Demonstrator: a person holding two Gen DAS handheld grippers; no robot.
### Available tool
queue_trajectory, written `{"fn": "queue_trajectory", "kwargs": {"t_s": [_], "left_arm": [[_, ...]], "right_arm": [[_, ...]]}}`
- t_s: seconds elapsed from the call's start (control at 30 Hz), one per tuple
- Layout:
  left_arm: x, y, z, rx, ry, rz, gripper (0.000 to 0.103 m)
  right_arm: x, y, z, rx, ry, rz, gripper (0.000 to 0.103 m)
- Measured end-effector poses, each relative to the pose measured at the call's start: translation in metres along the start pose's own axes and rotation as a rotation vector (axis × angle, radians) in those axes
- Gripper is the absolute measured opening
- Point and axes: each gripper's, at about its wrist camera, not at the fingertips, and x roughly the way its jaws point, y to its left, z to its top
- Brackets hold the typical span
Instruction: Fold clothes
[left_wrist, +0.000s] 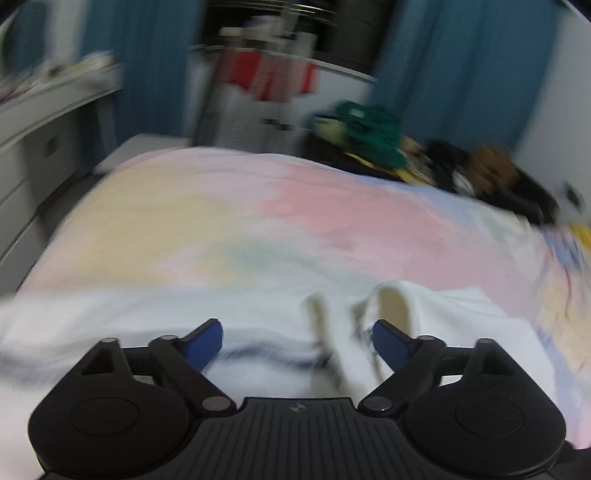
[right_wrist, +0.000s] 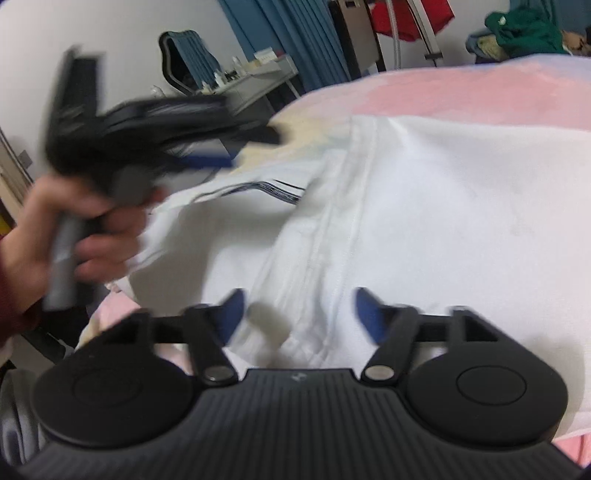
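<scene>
White garment (right_wrist: 424, 206) spread flat near the near edge of the bed (left_wrist: 229, 206), over the pastel cover, with a dark-striped trim (right_wrist: 273, 190) toward the left side and a long stitched seam running up the middle. Still mostly unfolded, by the look of it; judged to be between grasps, lining up the next fold.

Left gripper (left_wrist: 297, 341) hovering low over the cloth, fingers spread wide, nothing between them. Right gripper (right_wrist: 299, 314) likewise spread wide and empty, straddling the seam. Left hand (right_wrist: 74, 229) blurred in the right wrist view, so exact height above the fabric hard to tell.

To do this step well:
- Come down on 1 layer edge only, not a bunch of layers.
- Pinch both grippers at matching points along the same edge, left near the striped trim, right near the seam, so the fold line runs straight.
- Lift just enough to clear the bed, carry across evenly, lay down without dragging the cover.
- Keep away from the clothes pile (left_wrist: 373, 133) at the far right corner.
</scene>
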Motion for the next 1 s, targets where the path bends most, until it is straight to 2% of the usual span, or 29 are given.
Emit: {"fn": "queue_trajectory", "kwargs": {"t_s": [0.17,0.23,0.3,0.43,0.5,0.57,0.67,0.7,0.77,0.83,0.9,0.93,1.0], "left_arm": [[-0.085,0.060,-0.035,-0.216,-0.028,0.098,0.100],[-0.110,0.087,-0.050,-0.353,-0.045,0.109,0.101],[-0.127,0.113,-0.066,-0.533,-0.037,0.101,0.101],[-0.126,0.158,-0.086,-0.817,-0.002,0.093,0.102],[-0.113,0.180,-0.094,-0.949,0.023,0.037,0.101],[-0.099,0.198,-0.100,-1.067,0.039,-0.018,0.095],[-0.087,0.202,-0.098,-1.116,-0.005,0.070,0.089],[-0.085,0.203,-0.097,-1.114,-0.037,0.084,0.089],[-0.082,0.206,-0.094,-1.110,-0.105,0.107,0.080],[-0.081,0.214,-0.091,-1.098,-0.134,0.128,0.077],[-0.079,0.222,-0.088,-1.086,-0.159,0.148,0.069],[-0.079,0.225,-0.087,-1.078,-0.167,0.160,0.062],[-0.078,0.223,-0.081,-1.016,-0.174,0.193,0.051]], "right_arm": [[-0.014,0.003,-0.002,-0.023,-0.039,-0.059,0.080],[-0.021,-0.001,-0.002,0.007,-0.056,-0.090,0.080],[-0.030,-0.005,-0.002,0.034,-0.072,-0.122,0.080],[-0.058,-0.016,0.001,0.042,-0.125,-0.218,0.080],[-0.069,-0.024,0.004,0.055,-0.138,-0.272,0.080],[-0.078,-0.032,0.005,0.076,-0.151,-0.302,0.080],[-0.085,-0.041,0.004,0.105,-0.171,-0.317,0.080],[-0.087,-0.043,0.004,0.114,-0.178,-0.320,0.080],[-0.086,-0.044,0.004,0.105,-0.183,-0.315,0.080],[-0.083,-0.041,0.004,0.084,-0.183,-0.300,0.080],[-0.077,-0.037,0.006,0.066,-0.188,-0.281,0.080],[-0.074,-0.034,0.007,0.052,-0.193,-0.277,0.080],[-0.068,-0.029,0.008,0.012,-0.203,-0.293,0.080]]}}
